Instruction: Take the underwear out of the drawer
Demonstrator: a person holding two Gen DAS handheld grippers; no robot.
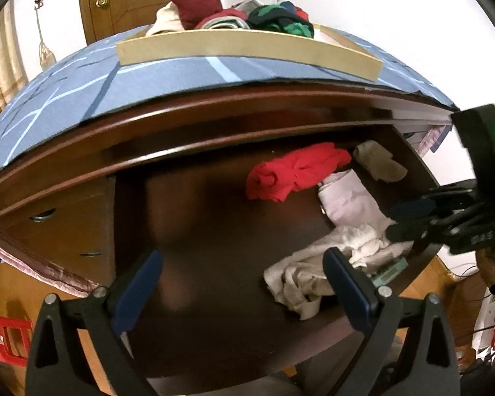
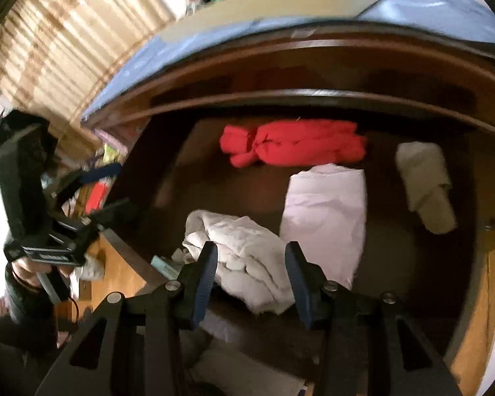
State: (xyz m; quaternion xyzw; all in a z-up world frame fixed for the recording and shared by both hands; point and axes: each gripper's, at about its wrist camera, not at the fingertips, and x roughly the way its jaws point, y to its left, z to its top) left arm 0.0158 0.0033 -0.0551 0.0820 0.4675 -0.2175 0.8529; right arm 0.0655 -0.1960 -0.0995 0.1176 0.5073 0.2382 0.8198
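Right gripper [image 2: 251, 280] jaws part-open, empty, over the crumpled white underwear [image 2: 244, 257] lying in the drawer [image 2: 313, 323] just ahead between them; left gripper [image 1: 244, 287] wide open, empty; risk: shallow pinch catches one fold and slips.

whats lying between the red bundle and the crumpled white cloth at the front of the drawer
A folded pale pink garment lies between the red bundle and the crumpled white cloth, clearest in the right wrist view.
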